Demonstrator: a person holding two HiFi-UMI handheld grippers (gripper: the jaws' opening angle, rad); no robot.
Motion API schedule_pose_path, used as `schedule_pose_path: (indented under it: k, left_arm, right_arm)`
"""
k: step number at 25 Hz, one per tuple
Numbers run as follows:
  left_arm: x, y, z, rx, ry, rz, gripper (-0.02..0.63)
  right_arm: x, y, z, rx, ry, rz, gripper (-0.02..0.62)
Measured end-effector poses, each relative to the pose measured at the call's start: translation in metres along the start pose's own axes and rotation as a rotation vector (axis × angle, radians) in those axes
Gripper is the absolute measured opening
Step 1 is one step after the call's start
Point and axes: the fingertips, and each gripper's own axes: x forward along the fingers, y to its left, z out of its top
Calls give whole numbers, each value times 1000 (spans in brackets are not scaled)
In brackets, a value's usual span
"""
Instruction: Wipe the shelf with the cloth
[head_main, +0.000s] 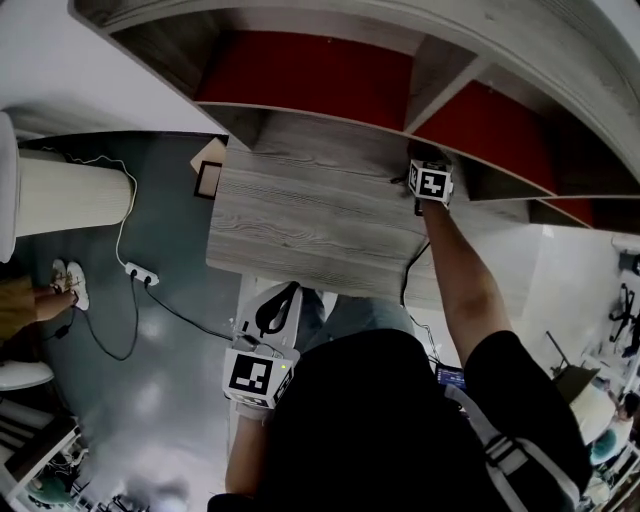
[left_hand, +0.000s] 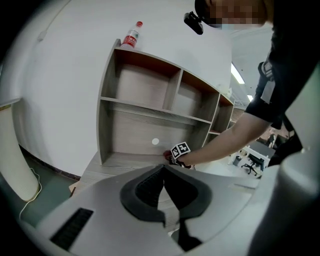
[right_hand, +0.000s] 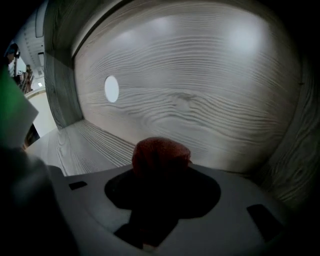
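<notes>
The grey wooden shelf unit (head_main: 320, 215) has red back panels in the head view. My right gripper (head_main: 430, 183) reaches into its lowest compartment, shut on a bunched red cloth (right_hand: 160, 154). The cloth sits just above the shelf board (right_hand: 85, 145), close to the back panel. From the left gripper view the right gripper (left_hand: 179, 152) and a bit of red cloth (left_hand: 166, 155) show at the compartment's right end. My left gripper (head_main: 282, 300) hangs low by my body, away from the shelf; its jaws (left_hand: 163, 182) are shut on nothing.
A red-labelled bottle (left_hand: 131, 36) stands on top of the shelf unit. The back panel has a round white hole (right_hand: 111, 89). On the floor to the left are a power strip with its cable (head_main: 140, 272), a white cylinder (head_main: 70, 192) and someone's shoes (head_main: 70, 283).
</notes>
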Motion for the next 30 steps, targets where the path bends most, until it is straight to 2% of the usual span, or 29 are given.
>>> schedule_pose_path:
  k: [5, 13, 22, 30]
  left_arm:
    - [22, -45, 4, 24, 10, -14, 8]
    - [38, -88, 3, 38, 6, -12, 8]
    - [41, -113, -3, 46, 26, -35, 8]
    - [37, -121, -7, 48, 41, -56, 8]
  right_arm:
    - [-8, -44, -11, 19, 3, -14, 156]
    - [-31, -106, -38, 168, 12, -158, 156]
    - [-51, -106, -63, 245, 47, -210, 155]
    - [-76, -101, -80, 273, 29, -206, 155]
